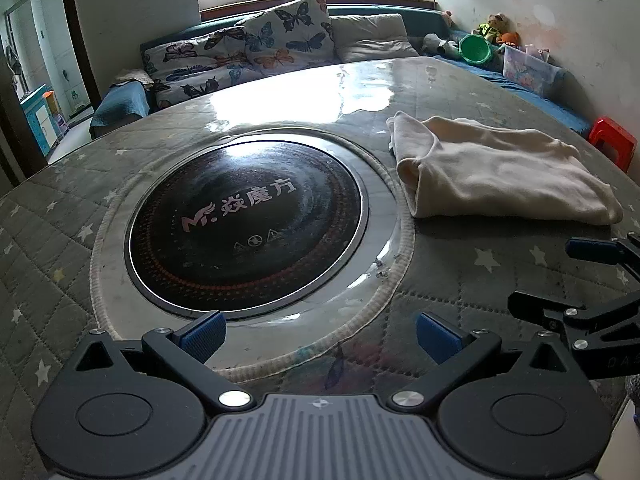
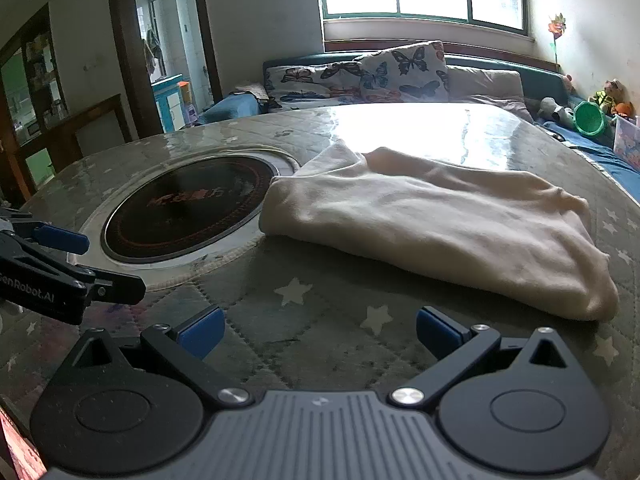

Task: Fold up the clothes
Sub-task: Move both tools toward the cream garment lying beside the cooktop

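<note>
Cream folded garment [image 2: 440, 220], long axis left-right

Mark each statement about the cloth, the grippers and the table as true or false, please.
1. The cloth lies folded on the table. True.
2. The left gripper is shut on the cloth. False: it is open and holds nothing.
3. The right gripper is open. True.
4. The cloth covers the cooktop. False: it lies beside it, to the right.
5. A green bowl stands on the table. False: the green bowl is behind the table, by the toys.
</note>
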Demonstrator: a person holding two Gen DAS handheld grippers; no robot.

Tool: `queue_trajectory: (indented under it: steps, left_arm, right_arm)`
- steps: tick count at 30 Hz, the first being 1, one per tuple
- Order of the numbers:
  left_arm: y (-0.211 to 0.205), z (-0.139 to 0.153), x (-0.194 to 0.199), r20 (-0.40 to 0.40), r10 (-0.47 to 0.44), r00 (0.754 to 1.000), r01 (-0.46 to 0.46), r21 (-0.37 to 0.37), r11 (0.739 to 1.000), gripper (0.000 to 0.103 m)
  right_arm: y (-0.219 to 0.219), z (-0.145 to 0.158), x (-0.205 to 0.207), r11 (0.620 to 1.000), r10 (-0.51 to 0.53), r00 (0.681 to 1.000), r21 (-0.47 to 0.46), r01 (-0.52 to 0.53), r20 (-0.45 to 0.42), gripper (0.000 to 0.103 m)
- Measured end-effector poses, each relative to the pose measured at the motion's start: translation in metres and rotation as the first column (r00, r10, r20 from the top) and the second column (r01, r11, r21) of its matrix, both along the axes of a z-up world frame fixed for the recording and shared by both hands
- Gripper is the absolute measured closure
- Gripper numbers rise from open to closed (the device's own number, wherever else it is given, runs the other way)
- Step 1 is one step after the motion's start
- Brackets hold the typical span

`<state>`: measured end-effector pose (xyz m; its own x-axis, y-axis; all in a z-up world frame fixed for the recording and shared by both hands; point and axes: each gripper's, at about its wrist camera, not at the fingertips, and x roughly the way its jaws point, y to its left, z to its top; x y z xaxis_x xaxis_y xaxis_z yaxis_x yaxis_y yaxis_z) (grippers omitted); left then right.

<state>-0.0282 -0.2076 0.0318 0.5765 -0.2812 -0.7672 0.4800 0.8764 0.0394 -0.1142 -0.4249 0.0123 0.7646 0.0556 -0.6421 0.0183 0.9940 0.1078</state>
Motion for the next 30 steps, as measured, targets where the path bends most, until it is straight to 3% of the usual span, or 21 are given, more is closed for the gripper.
queue_trajectory:
  steps: [8,14,30]
  left_arm:
    - [0.000,0.001,0.004,0.000,0.009,1.000,-0.009,-0.002,1.000,0.000]
    - [0.002,0.000,0.007,-0.003,0.017,1.000,-0.017,-0.006,1.000,0.000]
    - [0.012,0.002,0.016,-0.010,0.050,0.999,-0.051,-0.028,0.998,0.000]
  right_arm:
    - [-0.004,0.000,0.002,1.000,-0.003,1.000,0.009,0.003,-0.004,0.001]
    - [0.000,-0.001,0.005,1.000,0.022,1.000,0.016,-0.021,-0.014,0.007]
    - [-0.004,0.021,0.018,0.999,0.041,0.999,-0.005,-0.041,0.029,0.014]
